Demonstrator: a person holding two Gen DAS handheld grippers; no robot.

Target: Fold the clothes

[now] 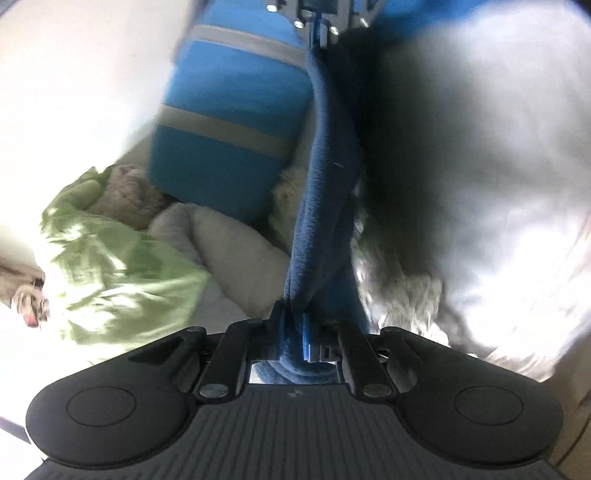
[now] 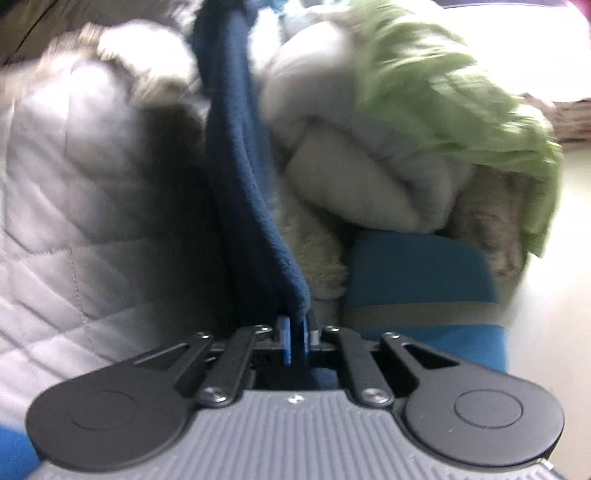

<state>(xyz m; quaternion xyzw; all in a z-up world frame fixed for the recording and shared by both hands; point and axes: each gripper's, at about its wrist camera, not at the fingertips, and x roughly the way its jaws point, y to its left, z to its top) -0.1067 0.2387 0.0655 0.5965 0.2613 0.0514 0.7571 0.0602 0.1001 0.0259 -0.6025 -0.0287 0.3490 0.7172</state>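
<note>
— Left gripper [image 1: 295, 314] was clamped tight on one end of the navy cloth [image 1: 325, 206], right?

— Yes. Its jaws were nearly together with the fleece pinched between them, and the cloth ran away from it as a taut, narrow band.

— And the far end?

— Held by the right gripper [image 1: 320, 31], which showed at the top of the left wrist view with its pads pressed on the fabric. From its own camera the right gripper [image 2: 295, 325] was likewise closed on the navy cloth [image 2: 236, 155] — a folded edge sat right in the bite.

— So the cloth hung between the two?

— Stretched between them, above the heap of laundry. Whether its lower edge touched the heap I could not tell; the frames were blurred.

— What lay in the heap?

— A green garment [image 2: 443, 85] on top, draped over a pale grey roll [image 2: 362, 177]. A fluffy cream piece [image 2: 317, 258] sat just beside the navy band, and a blue garment [image 2: 421, 273] with a grey stripe lay near the right gripper. A quilted grey fabric [image 2: 74, 192] spread on the other side of the band.

— The same green one in the left view?

— Yes, the green garment [image 1: 118, 266] beside the blue garment [image 1: 229, 147].
</note>
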